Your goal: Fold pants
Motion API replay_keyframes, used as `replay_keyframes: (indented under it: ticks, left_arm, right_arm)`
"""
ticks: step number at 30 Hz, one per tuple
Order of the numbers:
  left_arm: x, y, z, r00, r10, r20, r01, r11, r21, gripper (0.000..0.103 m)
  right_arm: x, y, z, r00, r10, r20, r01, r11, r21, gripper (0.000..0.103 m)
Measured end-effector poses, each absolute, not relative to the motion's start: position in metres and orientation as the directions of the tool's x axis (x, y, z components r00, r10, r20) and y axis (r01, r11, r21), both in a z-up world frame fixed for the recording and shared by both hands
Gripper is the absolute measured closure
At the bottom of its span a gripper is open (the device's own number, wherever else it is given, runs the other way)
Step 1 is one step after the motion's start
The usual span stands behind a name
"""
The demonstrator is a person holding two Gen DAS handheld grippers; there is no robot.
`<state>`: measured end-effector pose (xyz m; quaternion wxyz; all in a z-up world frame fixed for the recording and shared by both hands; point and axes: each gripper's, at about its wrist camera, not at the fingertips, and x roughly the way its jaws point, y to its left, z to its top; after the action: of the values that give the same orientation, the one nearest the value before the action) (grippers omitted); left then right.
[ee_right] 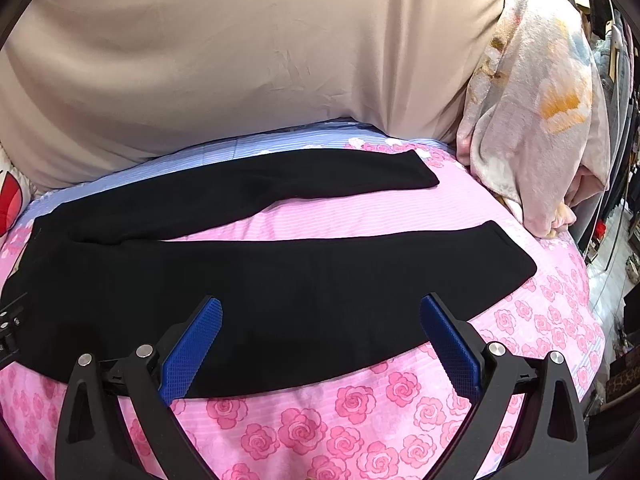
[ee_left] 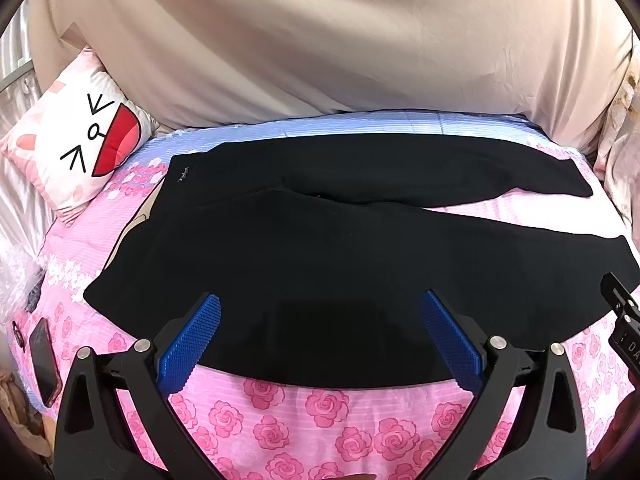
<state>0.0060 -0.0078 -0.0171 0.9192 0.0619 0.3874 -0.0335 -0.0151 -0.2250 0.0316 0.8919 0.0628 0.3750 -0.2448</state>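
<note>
the pants [ee_left: 320,248] lie flat across the bed [ee_left: 320,412], waistband towards the cat pillow [ee_left: 80,140], the two legs splayed apart towards the right. the near leg's edge curves over the rose sheet, so a shallow pinch could catch sheet along with cloth, or take only the top layer and leave the fold crooked. the dark fabric hides its seams, which makes lining the legs up harder. the left hand-held gripper [ee_left: 320,320] is spread wide, holding nothing, its blue pads over the near edge; touching it or just above, i can't quite tell. the right hand-held gripper [ee_right: 320,324] is equally wide and empty, over the near leg.
</note>
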Motion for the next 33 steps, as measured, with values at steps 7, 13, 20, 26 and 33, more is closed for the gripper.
replay_keyframes:
  ticks: [7, 13, 20, 26, 33]
  left_arm:
    - [0.0069, -0.0114, -0.0169, 0.696, -0.011, -0.718, 0.111, 0.989, 0.093, 0.005]
    - [0.0067, -0.0137, -0.0169, 0.693, -0.010, -0.721, 0.114, 0.989, 0.096, 0.005]
    - [0.0071, -0.0141, -0.0170, 0.691, -0.012, -0.722, 0.119, 0.988, 0.097, 0.005]
    - [0.0079, -0.0138, -0.0167, 0.689, -0.006, -0.724, 0.116, 0.988, 0.102, 0.005]
    - [0.0087, -0.0107, -0.0158, 0.689, -0.005, -0.725, 0.112, 0.989, 0.100, 0.005]
  right_arm:
    - [-0.0130, -0.2256, 0.0297, 0.596, -0.390, -0.702, 0.486, 0.871, -0.071, 0.006]
    - [-0.0134, -0.2258, 0.0273, 0.594, -0.387, -0.705, 0.486, 0.871, -0.068, 0.006]
    - [-0.0132, -0.2266, 0.0263, 0.593, -0.385, -0.707, 0.486, 0.871, -0.068, 0.006]
    - [-0.0118, -0.2264, 0.0243, 0.591, -0.380, -0.712, 0.487, 0.871, -0.061, 0.006]
    - [-0.0111, -0.2251, 0.0230, 0.589, -0.379, -0.714, 0.484, 0.873, -0.064, 0.006]
